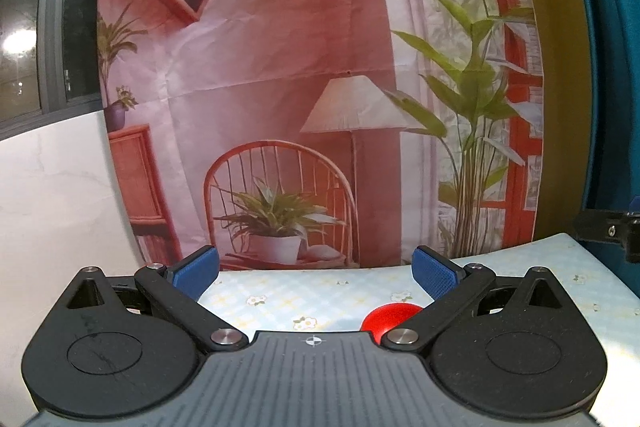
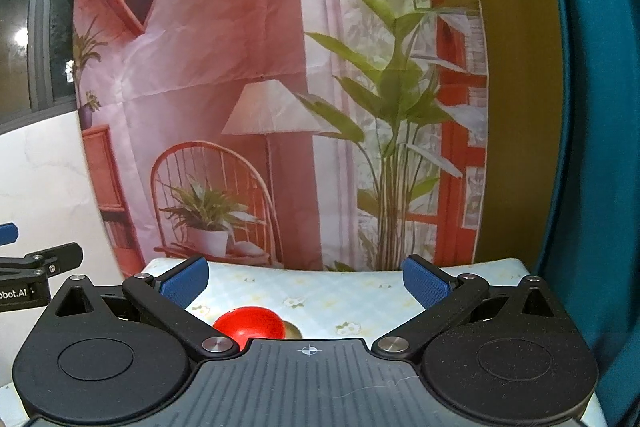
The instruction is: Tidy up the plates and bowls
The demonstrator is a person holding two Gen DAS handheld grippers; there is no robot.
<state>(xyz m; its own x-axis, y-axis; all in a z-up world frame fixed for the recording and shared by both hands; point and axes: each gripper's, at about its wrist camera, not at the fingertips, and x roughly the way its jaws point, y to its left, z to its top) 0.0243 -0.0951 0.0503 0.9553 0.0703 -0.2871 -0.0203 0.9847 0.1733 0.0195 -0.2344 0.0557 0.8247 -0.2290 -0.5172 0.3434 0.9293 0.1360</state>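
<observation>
A red bowl (image 1: pixel 385 319) sits on the floral tablecloth (image 1: pixel 304 291), low in the left wrist view and partly hidden behind my gripper's right arm. It also shows in the right wrist view (image 2: pixel 250 325), with a tan rim of another dish (image 2: pixel 291 331) just right of it. My left gripper (image 1: pixel 316 269) is open and empty, above and behind the bowl. My right gripper (image 2: pixel 305 279) is open and empty, with the bowl low between its fingers toward the left.
A printed backdrop (image 1: pixel 280 87) of a room hangs right behind the table's far edge. A teal curtain (image 2: pixel 600 147) is at the right. A white wall (image 1: pixel 52 187) is at the left. The left gripper's body (image 2: pixel 32 267) shows at the right wrist view's left edge.
</observation>
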